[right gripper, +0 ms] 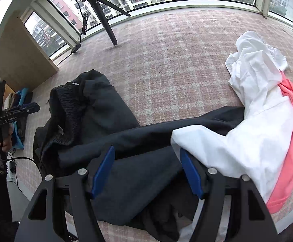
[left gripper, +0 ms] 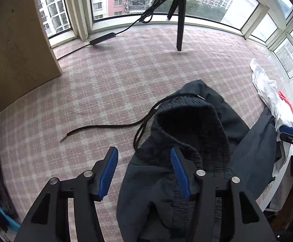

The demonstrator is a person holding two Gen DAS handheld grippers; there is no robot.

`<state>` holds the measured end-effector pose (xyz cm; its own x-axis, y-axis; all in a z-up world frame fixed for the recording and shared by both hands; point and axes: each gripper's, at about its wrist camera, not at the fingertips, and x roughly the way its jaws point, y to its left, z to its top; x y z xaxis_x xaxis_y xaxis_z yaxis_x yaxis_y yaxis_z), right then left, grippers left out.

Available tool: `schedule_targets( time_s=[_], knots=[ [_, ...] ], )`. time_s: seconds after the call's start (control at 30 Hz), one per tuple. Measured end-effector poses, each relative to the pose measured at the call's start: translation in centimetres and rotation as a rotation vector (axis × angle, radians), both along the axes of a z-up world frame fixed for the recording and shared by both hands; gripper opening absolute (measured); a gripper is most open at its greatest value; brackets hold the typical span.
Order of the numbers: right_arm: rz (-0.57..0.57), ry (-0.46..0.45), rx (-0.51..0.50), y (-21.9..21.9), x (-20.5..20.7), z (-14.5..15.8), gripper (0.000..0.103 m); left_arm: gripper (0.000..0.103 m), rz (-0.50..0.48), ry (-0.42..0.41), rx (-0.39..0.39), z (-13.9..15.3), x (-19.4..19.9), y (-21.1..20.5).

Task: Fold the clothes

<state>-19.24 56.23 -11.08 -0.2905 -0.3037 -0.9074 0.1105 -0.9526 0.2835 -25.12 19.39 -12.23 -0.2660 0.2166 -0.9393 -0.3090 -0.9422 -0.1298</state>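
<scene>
The checked bed (right gripper: 176, 60) carries dark trousers (right gripper: 110, 125) spread along its near edge for folding, waistband (left gripper: 197, 125) bunched leftward. A white shirt (right gripper: 253, 100) overlaps one leg. Left gripper (left gripper: 144, 173) and right gripper (right gripper: 146, 173) hover wide, empty.

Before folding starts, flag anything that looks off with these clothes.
The dark pants lie crumpled, waistband gaping, one drawstring trailing loose across the checked mat. The white garment overlaps one leg, hiding its end.
</scene>
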Motion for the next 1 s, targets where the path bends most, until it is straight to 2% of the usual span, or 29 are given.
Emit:
schedule_targets(
  time_s=[0.07,0.1,0.23,0.3,0.37,0.4,0.43,0.47,0.5,0.57,0.67,0.8,0.9,0.97,1.0],
  knots=[
    [0.000,0.014,-0.004,0.6,0.1,0.6,0.066,0.068,-0.054,0.027,-0.014,0.7,-0.2,2.3],
    [0.001,0.022,-0.006,0.8,0.1,0.9,0.066,0.078,-0.089,0.047,-0.026,1.0,-0.5,3.8],
    [0.002,0.035,0.018,1.1,0.1,1.1,0.066,0.079,-0.178,0.049,-0.121,-0.5,-3.3,9.8],
    [0.000,0.028,0.003,1.3,0.2,0.9,0.066,0.080,-0.228,0.045,-0.214,-2.6,-4.7,12.4],
    [-0.008,0.029,-0.031,1.7,0.7,1.3,0.066,0.081,-0.270,0.038,-0.217,-4.2,-5.6,13.6],
    [-0.011,0.029,-0.048,1.9,0.9,1.5,0.066,0.074,-0.291,0.033,-0.217,-5.0,-6.1,14.1],
    [-0.018,0.034,-0.064,2.2,1.2,1.9,0.066,0.047,-0.300,0.012,-0.172,-5.4,-6.3,14.0],
    [-0.024,0.039,-0.080,2.5,1.6,2.3,0.066,0.033,-0.298,-0.013,-0.142,-5.6,-6.5,13.8],
    [-0.030,0.049,-0.094,2.7,1.8,2.9,0.066,0.021,-0.299,-0.005,-0.125,-5.3,-6.4,13.4],
    [-0.015,0.067,-0.106,2.4,2.0,3.7,0.066,0.016,-0.305,0.028,-0.101,-4.2,-5.9,12.6],
    [0.016,0.085,-0.107,1.4,1.9,4.6,0.066,0.006,-0.255,0.075,-0.060,-1.2,-5.2,9.1],
    [0.118,0.074,-0.039,-2.0,0.6,3.2,0.066,0.003,-0.089,0.153,0.004,3.6,-4.2,-0.2],
    [0.200,0.030,0.051,-4.6,-0.7,0.8,0.066,0.000,0.073,0.226,-0.049,6.1,-3.0,-8.1],
    [0.230,0.011,0.112,-6.0,-1.5,-0.7,0.066,0.000,0.168,0.255,-0.065,7.6,-1.4,-13.4],
    [0.241,-0.004,0.134,-6.4,-1.9,-1.2,0.066,0.000,0.209,0.249,-0.045,7.9,-0.7,-15.9]
  ],
)
